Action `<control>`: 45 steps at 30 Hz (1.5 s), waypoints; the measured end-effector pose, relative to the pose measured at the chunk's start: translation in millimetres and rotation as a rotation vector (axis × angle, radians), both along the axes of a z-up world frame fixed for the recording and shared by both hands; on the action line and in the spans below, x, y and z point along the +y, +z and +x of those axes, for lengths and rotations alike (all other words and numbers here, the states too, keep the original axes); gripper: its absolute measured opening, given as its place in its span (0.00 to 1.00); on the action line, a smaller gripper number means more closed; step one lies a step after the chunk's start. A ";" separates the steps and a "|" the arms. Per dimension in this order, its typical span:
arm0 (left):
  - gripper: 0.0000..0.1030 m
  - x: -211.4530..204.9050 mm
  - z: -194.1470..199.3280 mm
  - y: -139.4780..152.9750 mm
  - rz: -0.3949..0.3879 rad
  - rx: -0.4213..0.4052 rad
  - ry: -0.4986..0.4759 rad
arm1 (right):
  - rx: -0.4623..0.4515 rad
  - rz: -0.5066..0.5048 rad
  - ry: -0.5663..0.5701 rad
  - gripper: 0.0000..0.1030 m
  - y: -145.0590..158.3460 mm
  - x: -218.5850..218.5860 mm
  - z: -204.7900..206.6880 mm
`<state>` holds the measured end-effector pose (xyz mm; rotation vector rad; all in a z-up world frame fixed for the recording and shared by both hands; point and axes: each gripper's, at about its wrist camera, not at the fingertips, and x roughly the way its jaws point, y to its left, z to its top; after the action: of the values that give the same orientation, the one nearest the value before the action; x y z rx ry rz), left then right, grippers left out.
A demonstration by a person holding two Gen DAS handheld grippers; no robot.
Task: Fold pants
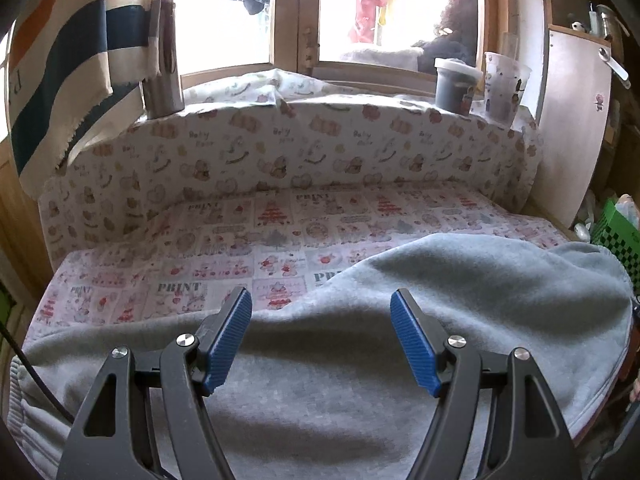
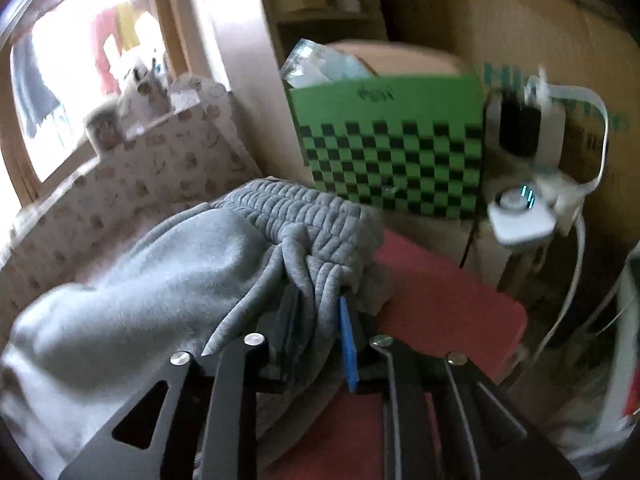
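The left gripper [image 1: 322, 306] hung spread wide above the grey pants [image 1: 360, 320], which lay across the printed sheet [image 1: 180, 264]. The right gripper [image 2: 320, 320] was clamped on their ribbed waistband [image 2: 296, 216], near a green checkered box [image 2: 392, 140].

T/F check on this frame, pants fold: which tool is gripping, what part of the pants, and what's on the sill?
1. The left tool is open above the grey pants. True.
2. The right tool is open and holds nothing. False: it is shut on the pants' ribbed waistband.
3. The pants lie on a plain white sheet. False: the bed cover is printed with cartoon pictures.
4. Two cups stand on the window ledge. True.
5. A green checkered box shows beyond the waistband in the right wrist view. True.
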<state>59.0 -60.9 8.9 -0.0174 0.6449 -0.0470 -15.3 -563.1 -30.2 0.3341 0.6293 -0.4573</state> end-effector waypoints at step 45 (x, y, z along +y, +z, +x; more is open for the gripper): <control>0.69 46.5 7.4 13.7 0.037 -0.020 0.048 | 0.130 -0.163 0.827 0.04 38.7 192.3 185.3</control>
<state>66.4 -14.4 22.6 0.0034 0.6246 0.0106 169.9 -370.8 8.5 -0.1260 0.7887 0.2667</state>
